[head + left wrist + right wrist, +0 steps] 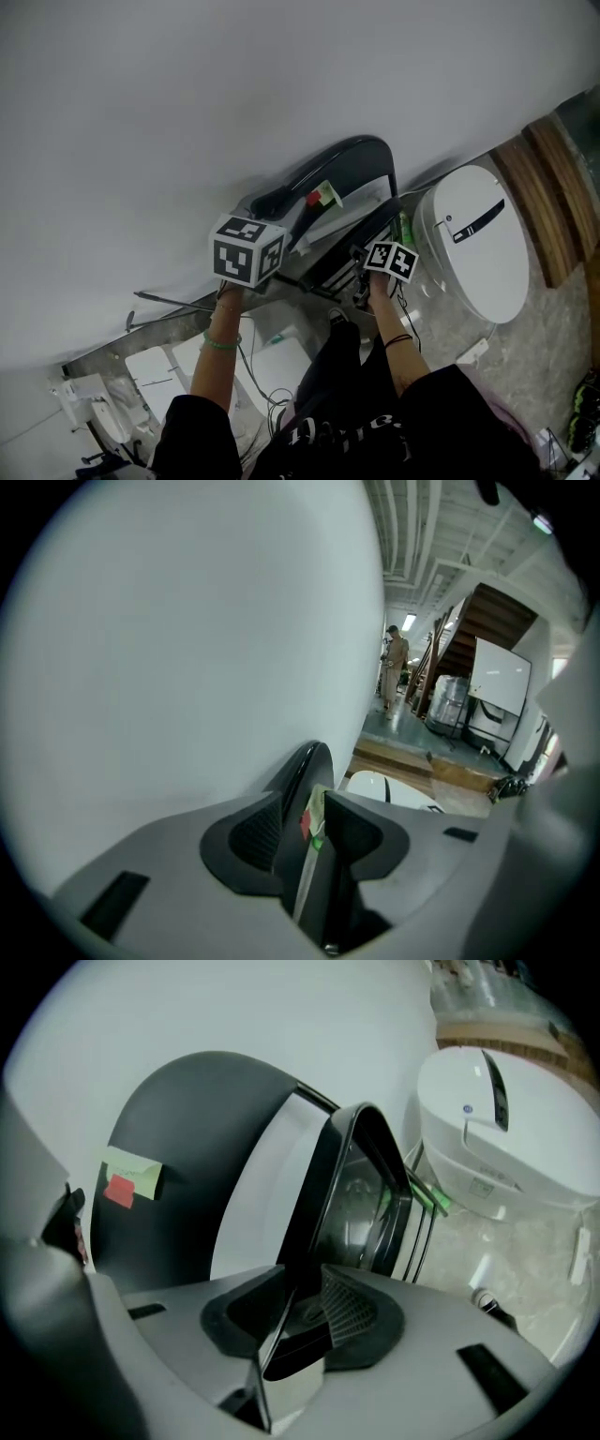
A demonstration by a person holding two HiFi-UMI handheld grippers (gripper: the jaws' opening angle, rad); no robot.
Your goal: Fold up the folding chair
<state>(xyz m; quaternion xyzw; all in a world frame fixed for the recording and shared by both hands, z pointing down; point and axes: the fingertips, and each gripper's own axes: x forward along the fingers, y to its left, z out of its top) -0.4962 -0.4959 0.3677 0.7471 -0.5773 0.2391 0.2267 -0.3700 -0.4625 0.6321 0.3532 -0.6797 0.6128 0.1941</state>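
Note:
A black folding chair stands against the white wall; its curved backrest carries a red and green sticker. My left gripper is shut on the backrest's top edge, which runs between the pads beside the sticker. My right gripper is shut on the rim of the seat. In the right gripper view the seat stands tilted up close to the backrest, and its rim passes between the jaws of the right gripper. The chair's legs are hidden.
A white rounded appliance sits on the floor right of the chair, close to the seat. Wooden steps lie beyond it. White boxes and cables lie at the lower left. A person stands far down the hall.

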